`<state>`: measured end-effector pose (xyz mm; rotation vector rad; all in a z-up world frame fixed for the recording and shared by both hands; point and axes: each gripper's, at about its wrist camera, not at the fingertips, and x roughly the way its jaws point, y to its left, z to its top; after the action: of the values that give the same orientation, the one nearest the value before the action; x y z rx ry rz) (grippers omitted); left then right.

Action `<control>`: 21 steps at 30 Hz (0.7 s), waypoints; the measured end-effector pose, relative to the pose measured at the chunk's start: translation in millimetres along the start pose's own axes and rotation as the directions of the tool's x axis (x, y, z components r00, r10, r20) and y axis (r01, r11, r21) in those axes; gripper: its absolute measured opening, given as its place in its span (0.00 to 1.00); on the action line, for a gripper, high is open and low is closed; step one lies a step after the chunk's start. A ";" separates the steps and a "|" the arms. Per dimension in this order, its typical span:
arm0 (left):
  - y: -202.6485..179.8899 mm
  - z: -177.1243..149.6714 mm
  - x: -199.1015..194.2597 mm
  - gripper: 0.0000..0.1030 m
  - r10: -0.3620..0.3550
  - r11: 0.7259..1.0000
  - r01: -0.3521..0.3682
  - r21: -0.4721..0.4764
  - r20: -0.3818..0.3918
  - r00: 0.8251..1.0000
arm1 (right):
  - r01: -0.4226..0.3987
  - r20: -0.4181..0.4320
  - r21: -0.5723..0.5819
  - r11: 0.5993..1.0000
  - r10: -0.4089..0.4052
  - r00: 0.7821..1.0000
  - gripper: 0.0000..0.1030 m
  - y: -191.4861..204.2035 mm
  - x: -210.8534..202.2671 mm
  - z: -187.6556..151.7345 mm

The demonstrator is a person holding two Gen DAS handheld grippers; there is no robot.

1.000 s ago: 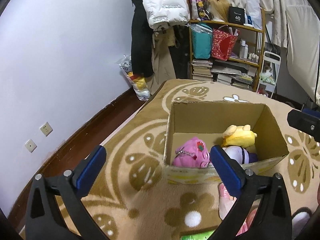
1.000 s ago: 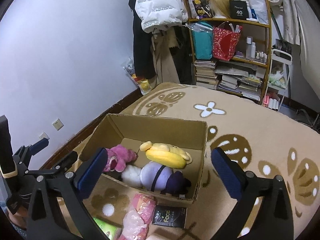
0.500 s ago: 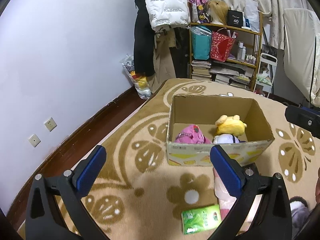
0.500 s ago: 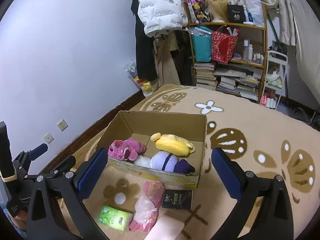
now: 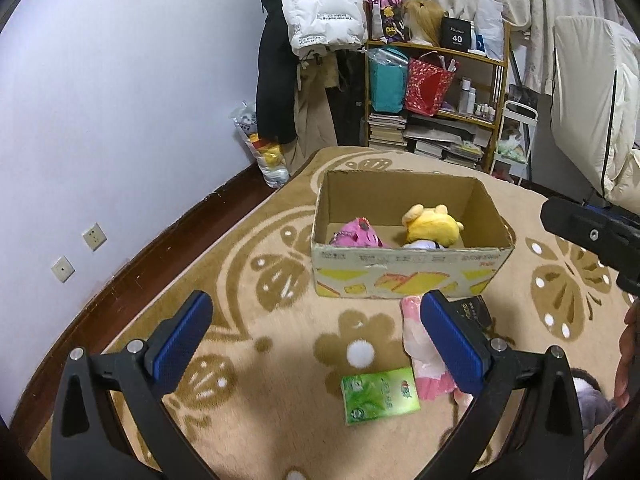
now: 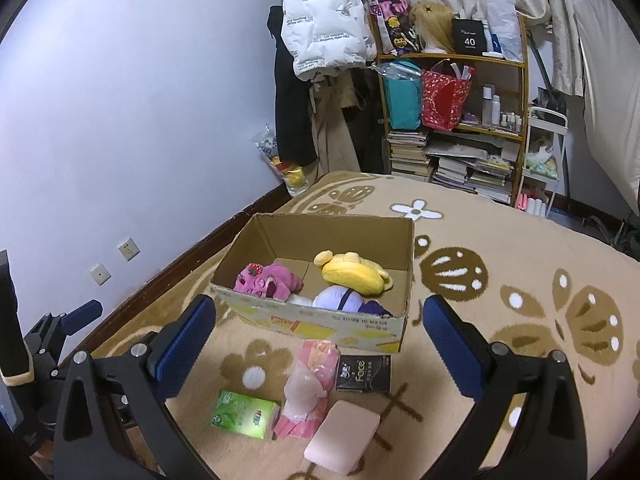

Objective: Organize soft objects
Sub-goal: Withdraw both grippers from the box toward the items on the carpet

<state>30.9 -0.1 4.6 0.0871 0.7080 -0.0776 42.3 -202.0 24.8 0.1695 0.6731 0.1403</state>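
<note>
An open cardboard box (image 5: 408,272) (image 6: 320,320) stands on the patterned rug. It holds a pink plush (image 6: 264,282), a yellow plush (image 6: 354,274) and a white-and-purple plush (image 6: 344,300). In front of the box lie a green tissue pack (image 6: 244,414) (image 5: 380,400), a pink plastic-wrapped pack (image 6: 310,384) (image 5: 424,356), a black Face pack (image 6: 364,372) and a pink sponge-like pad (image 6: 342,442). My left gripper (image 5: 316,340) is open and empty above the rug. My right gripper (image 6: 320,348) is open and empty above the packs.
A shelf (image 6: 452,128) with books, bags and bottles stands at the far wall beside hanging coats (image 6: 320,32). The white wall (image 5: 120,120) and dark baseboard run along the left. A bag of toys (image 5: 264,152) sits in the corner.
Both grippers have pulled back and up from the box. The box now looks smaller and the packs in front of it have come into view.
</note>
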 end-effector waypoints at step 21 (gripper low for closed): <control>0.1 -17.0 49.0 1.00 -0.056 0.998 0.054 -0.014 -0.189 0.980 | 0.029 -0.102 0.014 0.999 -0.028 0.994 1.00 -4.4 25.6 -43.8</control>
<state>57.1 -0.2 -40.2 0.0672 0.9015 -0.1202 34.8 -196.8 -25.3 0.1688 0.7778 0.1169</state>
